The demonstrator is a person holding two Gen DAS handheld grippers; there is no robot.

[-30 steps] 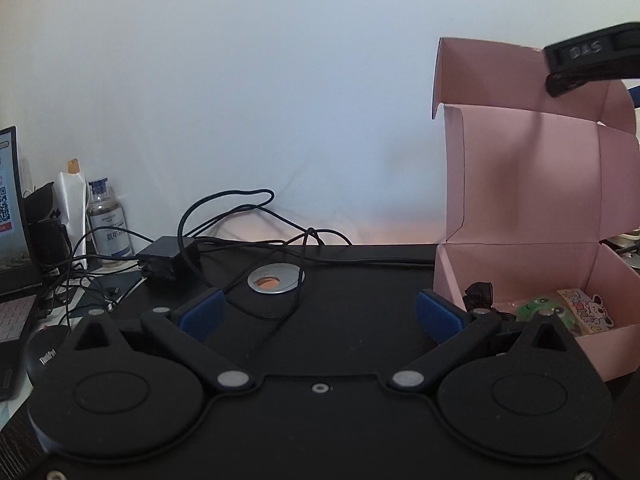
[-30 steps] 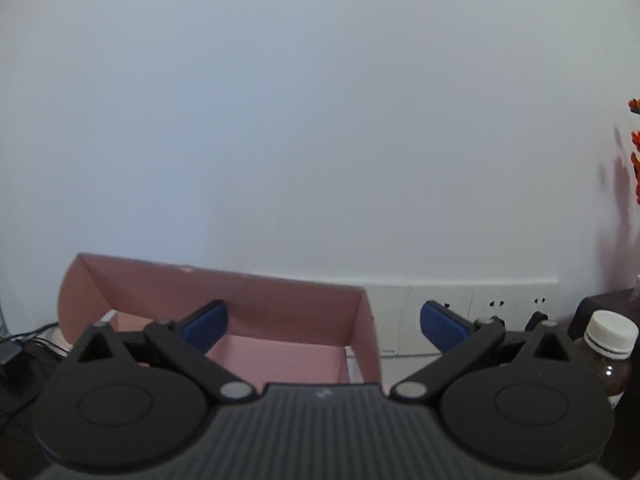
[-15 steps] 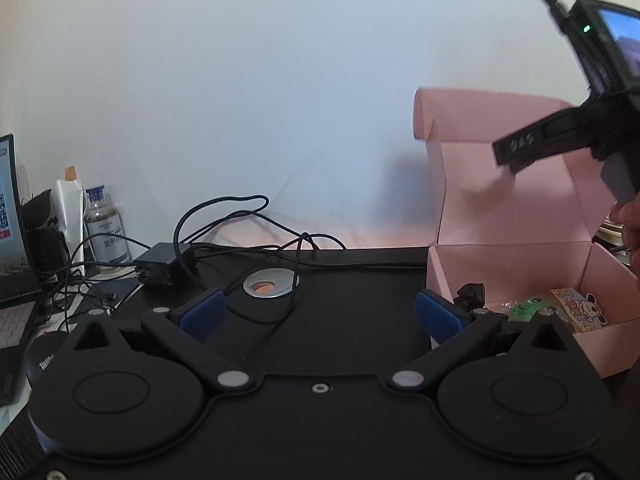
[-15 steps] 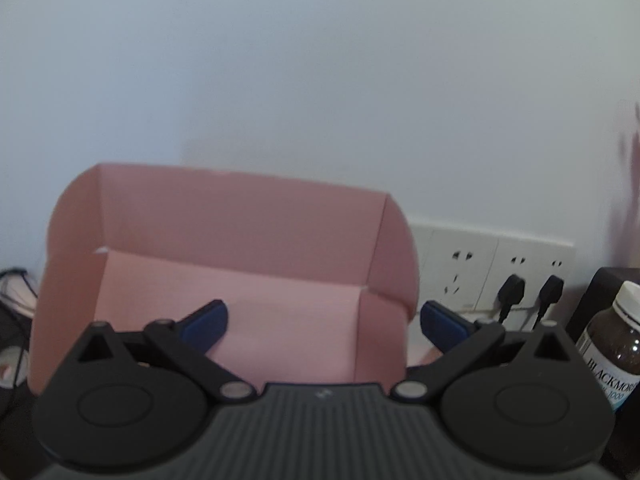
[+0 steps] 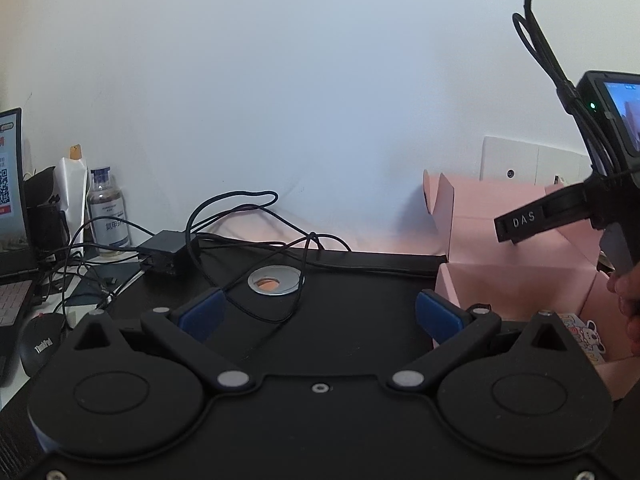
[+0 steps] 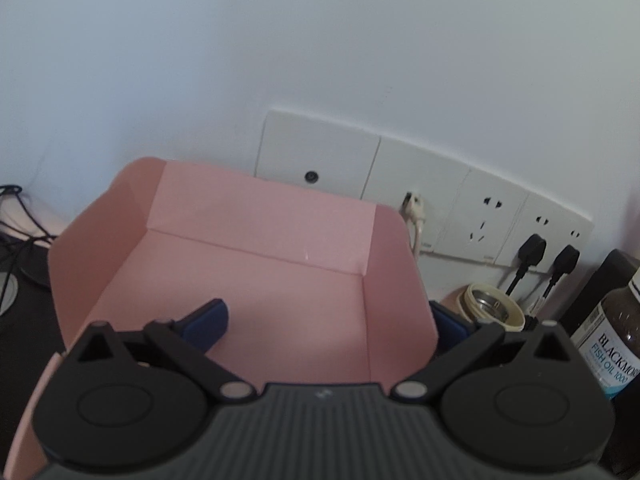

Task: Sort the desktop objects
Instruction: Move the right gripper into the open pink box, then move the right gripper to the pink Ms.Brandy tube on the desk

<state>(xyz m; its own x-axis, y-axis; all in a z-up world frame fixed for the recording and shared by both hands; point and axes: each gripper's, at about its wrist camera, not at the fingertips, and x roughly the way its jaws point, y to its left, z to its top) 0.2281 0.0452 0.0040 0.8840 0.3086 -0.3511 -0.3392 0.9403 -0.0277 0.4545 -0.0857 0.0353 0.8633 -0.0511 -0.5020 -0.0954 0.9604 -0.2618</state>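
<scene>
Left gripper [image 5: 320,312] is level and low over the black desk mat [image 5: 360,300], pointing at the wall; jaws spread wide, nothing between them. The pink cardboard box [image 5: 516,280] sits at the mat's right edge, just beside the left gripper's right finger. A cartoon sticker card [image 5: 586,332] lies inside the box near its front wall.

Right gripper [image 6: 328,324] is pitched down at the box's open lid flap [image 6: 256,264]. Jaws spread: left finger sits in front of the lid's inner face, right finger outside the lid's right side flap. Cannot tell whether either pad touches the cardboard. In the left wrist view, the right gripper's body [image 5: 560,208] sits above the box with a hand [image 5: 630,304] on its handle at the frame's right edge.

Left of the box: metal grommet [image 5: 274,280] in the mat, loose black cables [image 5: 240,220], power adapter [image 5: 164,250], clear bottle [image 5: 107,216], ThinkPad mouse [image 5: 40,344]. Right of the box: wall sockets [image 6: 480,220], open jar [image 6: 492,308], Blackmores fish oil bottle [image 6: 612,332].
</scene>
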